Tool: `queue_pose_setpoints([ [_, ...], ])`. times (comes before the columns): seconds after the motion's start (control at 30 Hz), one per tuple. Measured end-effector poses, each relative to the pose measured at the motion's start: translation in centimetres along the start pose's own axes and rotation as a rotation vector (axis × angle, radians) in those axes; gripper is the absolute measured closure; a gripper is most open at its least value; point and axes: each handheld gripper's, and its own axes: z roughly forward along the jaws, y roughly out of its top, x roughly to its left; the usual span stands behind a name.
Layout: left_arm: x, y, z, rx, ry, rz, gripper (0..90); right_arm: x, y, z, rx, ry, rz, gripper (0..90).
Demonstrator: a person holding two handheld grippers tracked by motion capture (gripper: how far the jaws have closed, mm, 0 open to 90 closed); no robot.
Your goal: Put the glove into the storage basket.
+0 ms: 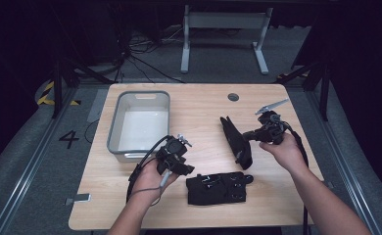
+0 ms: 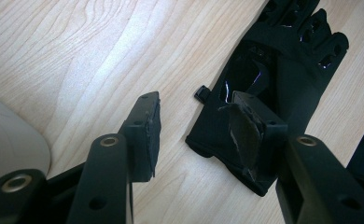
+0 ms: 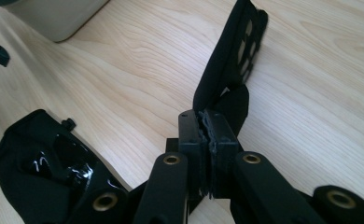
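Two black gloves are in play: one lies flat on the table [image 1: 130,196] near the front edge [image 1: 217,188], the other hangs pinched by its edge in the right gripper [image 3: 209,133], whose jaws are clamped tight on the fabric. The held glove [image 1: 235,139] droops to the wood; with so thin a bite it could slip free, I reckon, if it drags. The right hand [image 1: 287,152] reaches forward, gripper levelled leftward. The left gripper [image 2: 196,128] hovers half-spread and empty, just over the flat glove's cuff, beside the grey bin [image 1: 113,132].
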Motion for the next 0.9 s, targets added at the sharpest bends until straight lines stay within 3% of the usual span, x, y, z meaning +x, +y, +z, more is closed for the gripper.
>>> queue_pose_setpoints([
  [0.13,0.0,0.1,0.2,0.002,-0.003,-0.001,53.5,-1.6,-1.3,-0.6,-0.006,-0.032,0.041,87.1],
  [0.53,-0.2,0.4,0.7,0.018,-0.006,0.007,53.5,-6.8,-4.7,0.0,0.080,-0.129,0.177,86.4],
  [0.77,-0.3,0.4,0.8,0.019,-0.010,0.009,53.5,-7.2,-5.2,0.6,0.127,-0.215,0.158,77.3],
  [0.9,-0.3,0.4,0.9,0.017,-0.012,0.009,53.5,-6.8,-5.0,0.3,0.109,-0.217,0.149,76.5],
])
